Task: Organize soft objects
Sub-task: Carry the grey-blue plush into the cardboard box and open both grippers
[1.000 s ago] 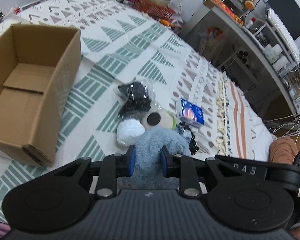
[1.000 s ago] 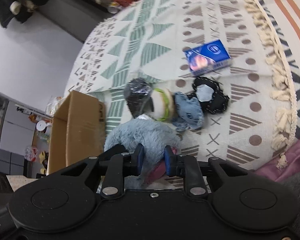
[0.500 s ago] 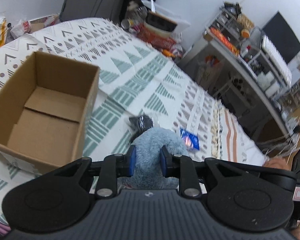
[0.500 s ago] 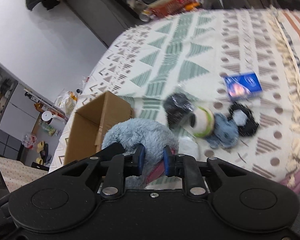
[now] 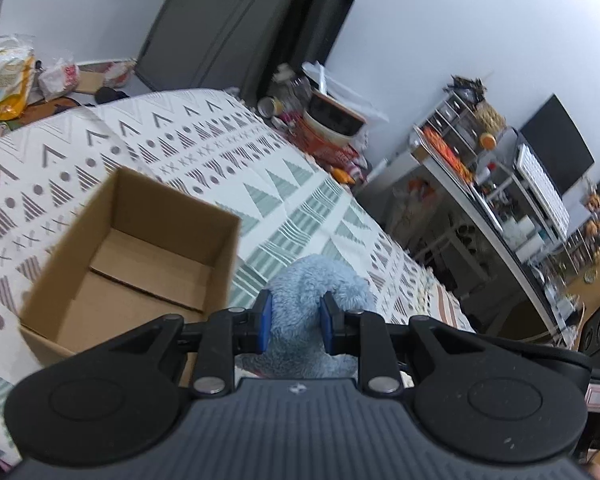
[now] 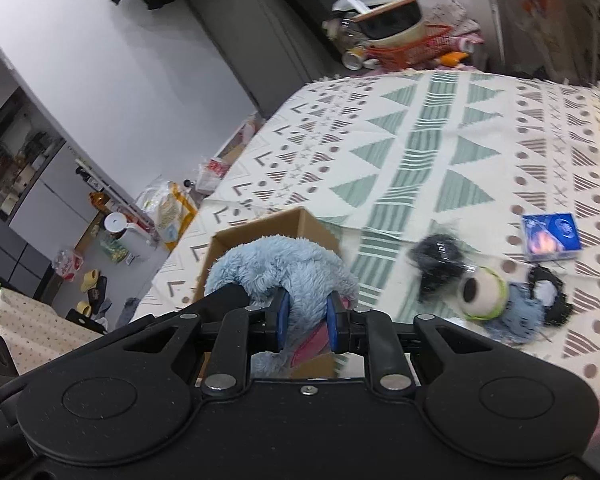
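Both grippers hold one fluffy blue plush toy lifted off the bed. My left gripper [image 5: 295, 320] is shut on the blue plush toy [image 5: 312, 284], just right of an open, empty cardboard box [image 5: 140, 256]. In the right wrist view my right gripper [image 6: 307, 320] is shut on the same blue plush toy [image 6: 276, 264], which hides most of the cardboard box [image 6: 260, 228] behind it. A round cream toy with a green rim and a blue body [image 6: 484, 294], a black fuzzy item [image 6: 436, 258] and a black-and-white soft item [image 6: 548, 294] lie on the patterned bedspread [image 6: 440, 152].
A blue packet [image 6: 551, 236] lies on the bedspread at the right. Beyond the bed's far end stand a red basket with bowls [image 6: 404, 44] and a dark cabinet [image 5: 236, 28]. Cluttered shelves [image 5: 492, 168] run along the right side. Bags and slippers sit on the floor [image 6: 100, 264].
Both grippers have risen with the blue plush toy and carried it left toward the cardboard box. The other soft items stay on the bedspread, now farther right.
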Demonstrator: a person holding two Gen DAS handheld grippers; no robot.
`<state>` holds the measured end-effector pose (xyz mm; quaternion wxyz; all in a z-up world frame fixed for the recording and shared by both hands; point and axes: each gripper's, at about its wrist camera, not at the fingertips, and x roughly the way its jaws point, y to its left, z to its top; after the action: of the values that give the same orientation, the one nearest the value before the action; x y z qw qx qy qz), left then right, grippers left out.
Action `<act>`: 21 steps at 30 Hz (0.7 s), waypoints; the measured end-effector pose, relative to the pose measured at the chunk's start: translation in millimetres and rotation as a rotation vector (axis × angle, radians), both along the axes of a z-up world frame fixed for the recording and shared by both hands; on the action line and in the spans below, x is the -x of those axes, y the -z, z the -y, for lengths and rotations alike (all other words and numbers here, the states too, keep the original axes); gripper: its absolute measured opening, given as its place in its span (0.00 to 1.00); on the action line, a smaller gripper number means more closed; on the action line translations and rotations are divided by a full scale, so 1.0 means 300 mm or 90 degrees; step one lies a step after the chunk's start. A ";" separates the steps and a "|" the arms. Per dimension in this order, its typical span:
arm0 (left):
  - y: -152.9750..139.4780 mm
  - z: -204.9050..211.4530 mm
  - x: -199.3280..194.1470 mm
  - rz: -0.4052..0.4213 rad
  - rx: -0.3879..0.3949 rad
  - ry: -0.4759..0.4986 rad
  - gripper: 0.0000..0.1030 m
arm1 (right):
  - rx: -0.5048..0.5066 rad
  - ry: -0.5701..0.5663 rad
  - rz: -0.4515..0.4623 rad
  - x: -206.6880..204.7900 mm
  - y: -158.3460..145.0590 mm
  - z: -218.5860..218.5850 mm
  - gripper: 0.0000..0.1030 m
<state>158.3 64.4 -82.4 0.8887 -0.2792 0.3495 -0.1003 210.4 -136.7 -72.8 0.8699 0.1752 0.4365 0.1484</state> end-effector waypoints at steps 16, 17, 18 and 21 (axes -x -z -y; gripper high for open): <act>0.089 -0.214 -0.048 -0.032 0.046 -0.106 0.23 | 0.008 -0.035 -0.012 -0.105 0.067 -0.229 0.19; 0.096 -0.224 -0.053 -0.034 0.046 -0.113 0.23 | 0.009 -0.037 -0.013 -0.113 0.073 -0.240 0.19; 0.105 -0.235 -0.057 -0.037 0.048 -0.119 0.23 | 0.010 -0.040 -0.013 -0.122 0.081 -0.250 0.19; 0.125 -0.260 -0.092 -0.046 0.048 -0.137 0.23 | 0.003 -0.044 -0.018 -0.152 0.106 -0.270 0.19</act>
<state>185.8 142.4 -119.9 0.8701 -0.3517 0.3453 -0.0072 256.1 -55.6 -104.5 0.8582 0.1601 0.4552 0.1751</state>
